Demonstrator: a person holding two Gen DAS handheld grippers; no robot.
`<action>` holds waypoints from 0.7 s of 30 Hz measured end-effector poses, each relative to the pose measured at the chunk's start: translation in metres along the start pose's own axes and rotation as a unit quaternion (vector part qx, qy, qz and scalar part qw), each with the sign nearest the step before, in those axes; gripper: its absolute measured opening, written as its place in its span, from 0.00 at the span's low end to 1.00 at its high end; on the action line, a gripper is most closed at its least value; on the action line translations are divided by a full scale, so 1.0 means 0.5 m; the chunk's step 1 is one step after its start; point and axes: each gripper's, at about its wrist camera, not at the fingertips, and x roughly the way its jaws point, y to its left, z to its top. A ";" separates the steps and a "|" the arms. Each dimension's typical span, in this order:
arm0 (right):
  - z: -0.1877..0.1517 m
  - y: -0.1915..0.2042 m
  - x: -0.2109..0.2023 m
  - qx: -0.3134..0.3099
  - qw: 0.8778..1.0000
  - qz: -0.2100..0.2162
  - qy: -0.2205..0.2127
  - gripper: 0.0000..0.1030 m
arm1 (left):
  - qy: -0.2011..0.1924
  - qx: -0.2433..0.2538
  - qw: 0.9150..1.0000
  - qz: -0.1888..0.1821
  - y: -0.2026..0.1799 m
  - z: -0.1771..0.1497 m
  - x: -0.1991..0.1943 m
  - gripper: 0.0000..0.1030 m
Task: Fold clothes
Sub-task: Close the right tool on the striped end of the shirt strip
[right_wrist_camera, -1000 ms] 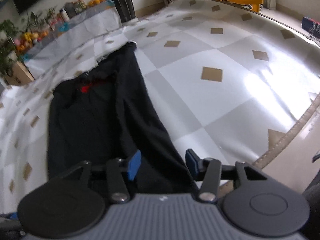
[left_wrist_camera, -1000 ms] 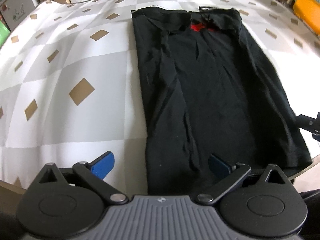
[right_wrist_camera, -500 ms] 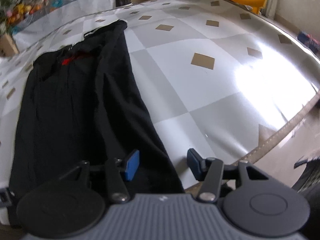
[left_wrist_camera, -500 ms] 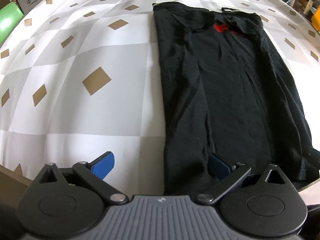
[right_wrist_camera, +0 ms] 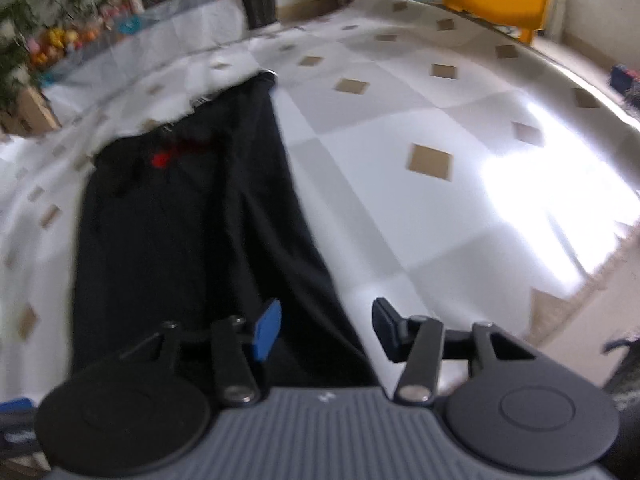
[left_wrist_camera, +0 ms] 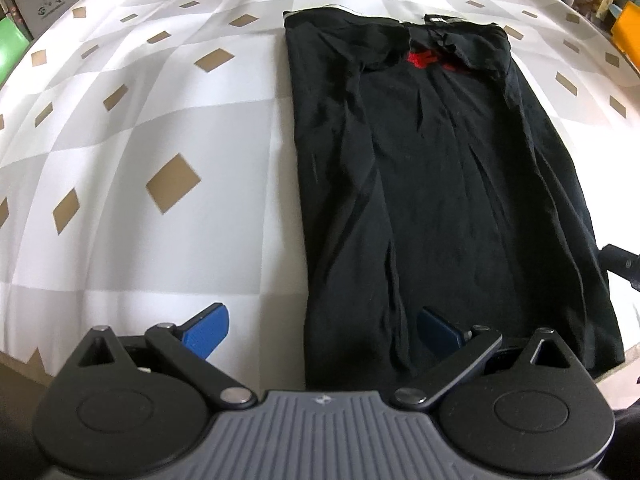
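Risk first: I hold both sets of fingers spread, left gripper and right gripper straddling the near corners of the black garment lying flat on the worktop. Pinching one layer only would unravel the side folds. Against the earlier frame, the garment sits more centred.

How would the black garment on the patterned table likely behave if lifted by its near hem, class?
The black garment would probably droop limply: it lies flat with soft wrinkles. It looks thin, so likely light. Its folded-in sides may fall open, since nothing visibly pins them.
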 end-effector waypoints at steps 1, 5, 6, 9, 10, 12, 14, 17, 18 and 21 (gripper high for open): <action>0.011 -0.002 0.003 0.010 1.000 0.009 0.002 0.48 | 0.002 -0.001 1.000 -0.001 -0.001 0.008 0.000 0.98; 0.050 -0.012 0.021 0.052 0.998 0.035 0.012 0.49 | 0.007 -0.010 1.000 -0.011 -0.001 0.042 -0.002 0.98; 0.059 -0.016 0.028 0.065 0.997 0.041 0.016 0.50 | 0.007 -0.010 1.000 -0.014 -0.002 0.051 -0.004 0.98; 0.088 -0.011 0.051 0.083 0.995 0.057 0.028 0.51 | 0.006 -0.006 1.000 -0.021 -0.004 0.079 -0.010 0.98; 0.098 -0.007 0.058 0.085 0.994 0.061 0.031 0.51 | 0.005 -0.005 1.000 -0.023 -0.004 0.088 -0.013 0.98; 0.120 0.009 0.069 0.069 0.995 0.069 0.032 0.52 | 0.003 0.003 1.000 -0.023 -0.006 0.106 -0.014 0.98; 0.148 0.022 0.080 0.059 0.995 0.081 0.031 0.52 | 0.001 0.016 1.000 -0.022 -0.010 0.122 -0.015 0.98; 0.196 0.029 0.096 0.053 0.993 0.100 0.025 0.55 | 0.002 0.030 0.999 -0.026 -0.011 0.146 -0.013 0.98; 0.211 0.030 0.103 0.052 0.993 0.106 0.023 0.56 | 0.003 0.032 0.999 -0.026 -0.010 0.154 -0.011 0.98; 0.256 0.034 0.128 0.035 0.993 0.115 0.015 0.57 | 0.010 0.033 0.999 -0.027 -0.007 0.182 0.000 0.98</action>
